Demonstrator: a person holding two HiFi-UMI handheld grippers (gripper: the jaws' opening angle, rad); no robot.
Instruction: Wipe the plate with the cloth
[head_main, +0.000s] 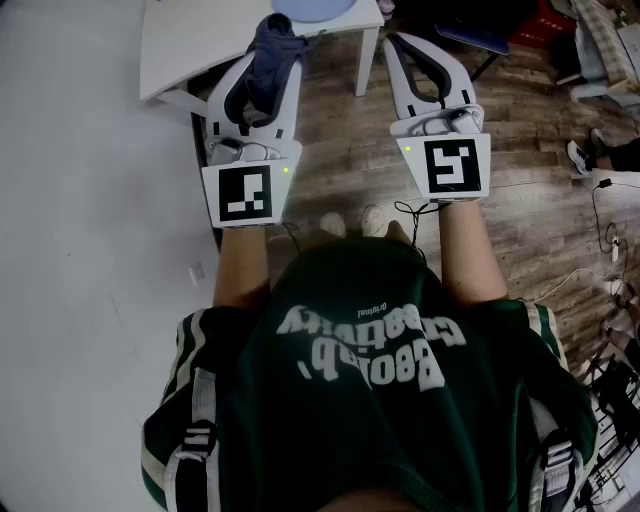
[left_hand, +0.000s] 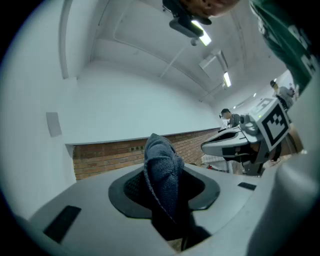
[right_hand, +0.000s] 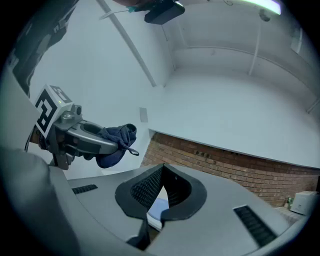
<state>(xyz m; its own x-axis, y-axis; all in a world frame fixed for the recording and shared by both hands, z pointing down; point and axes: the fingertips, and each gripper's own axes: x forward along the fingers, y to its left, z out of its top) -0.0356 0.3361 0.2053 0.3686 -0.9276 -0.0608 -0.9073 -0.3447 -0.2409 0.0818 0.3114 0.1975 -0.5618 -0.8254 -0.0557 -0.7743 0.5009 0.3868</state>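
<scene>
Gripping the cloth (head_main: 280, 42), the left gripper (head_main: 272, 68) sits left of centre in the upper head view, its fingers (head_main: 228, 95) clamped on the dark blue bundle, which sticks out past their tips. Close by, at the top edge, the plate (head_main: 312, 8) lies on the white worktop (head_main: 190, 45). The right gripper (head_main: 405, 48) is right of centre, over the wood floor (head_main: 340, 150), its fingers pressed together and holding nothing.

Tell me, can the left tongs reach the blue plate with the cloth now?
Probably yes. The left tongs, shut on the cloth, hover near the edge of the white table; the plate lies just ahead, with nothing visible between them.
</scene>
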